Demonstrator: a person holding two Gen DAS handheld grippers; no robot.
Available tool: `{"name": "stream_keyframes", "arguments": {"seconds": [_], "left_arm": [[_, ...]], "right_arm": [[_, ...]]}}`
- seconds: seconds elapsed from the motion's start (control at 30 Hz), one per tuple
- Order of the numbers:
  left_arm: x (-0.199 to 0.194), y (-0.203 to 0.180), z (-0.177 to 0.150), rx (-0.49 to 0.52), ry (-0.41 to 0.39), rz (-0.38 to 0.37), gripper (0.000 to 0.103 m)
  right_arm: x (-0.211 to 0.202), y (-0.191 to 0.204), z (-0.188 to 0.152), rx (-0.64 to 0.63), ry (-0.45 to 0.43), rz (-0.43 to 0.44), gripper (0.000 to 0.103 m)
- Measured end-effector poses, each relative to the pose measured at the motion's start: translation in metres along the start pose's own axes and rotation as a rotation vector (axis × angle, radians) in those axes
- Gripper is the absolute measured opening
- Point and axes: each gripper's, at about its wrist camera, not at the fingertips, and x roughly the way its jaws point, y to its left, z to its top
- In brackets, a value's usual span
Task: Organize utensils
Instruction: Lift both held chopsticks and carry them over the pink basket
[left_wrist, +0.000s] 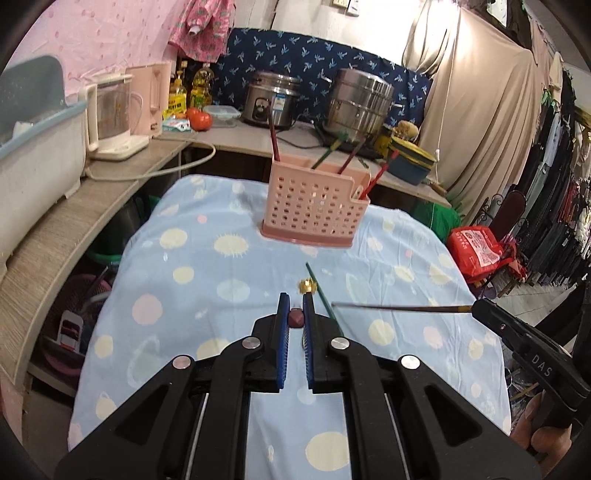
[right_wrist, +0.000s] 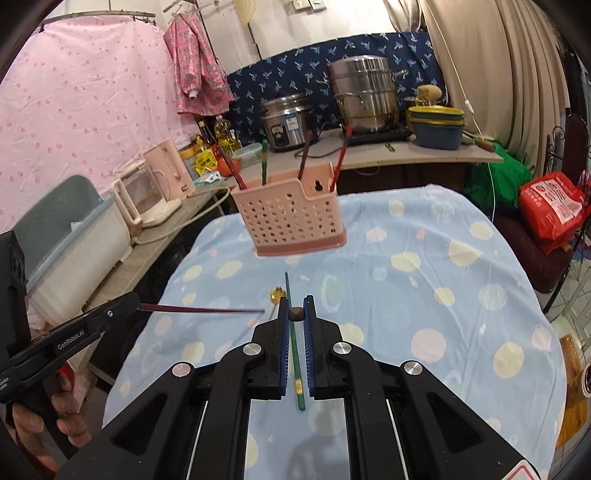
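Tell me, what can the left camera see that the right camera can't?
Only the left view: a rack of dark clothes at the right edge.
Only the right view: the rail over the pink sheet, and the near end of the green chopstick.
Both: the pink basket on the blue cloth, two steel pots, and the left gripper and right gripper, each shut on a chopstick.

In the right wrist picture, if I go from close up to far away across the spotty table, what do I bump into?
Right tongs pinching a brown chopstick end → green chopstick lying on the spotty cloth → pink basket holding chopsticks → rice cooker on the back counter.
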Motion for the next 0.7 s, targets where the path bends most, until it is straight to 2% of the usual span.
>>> {"name": "stream_keyframes", "arguments": {"seconds": [0.43,0.7], "left_arm": [[-0.010,-0.004,0.080,0.047,-0.121,0.010,0.007],[0.003,-0.004,0.136,0.051,-0.169,0.007,0.007]], "right_arm": [[-0.004,0.010,0.072,-0.037,-0.091,0.035,0.007],[0.011,0.008,0.138,0.013,-0.172,0.085,0.007]]}}
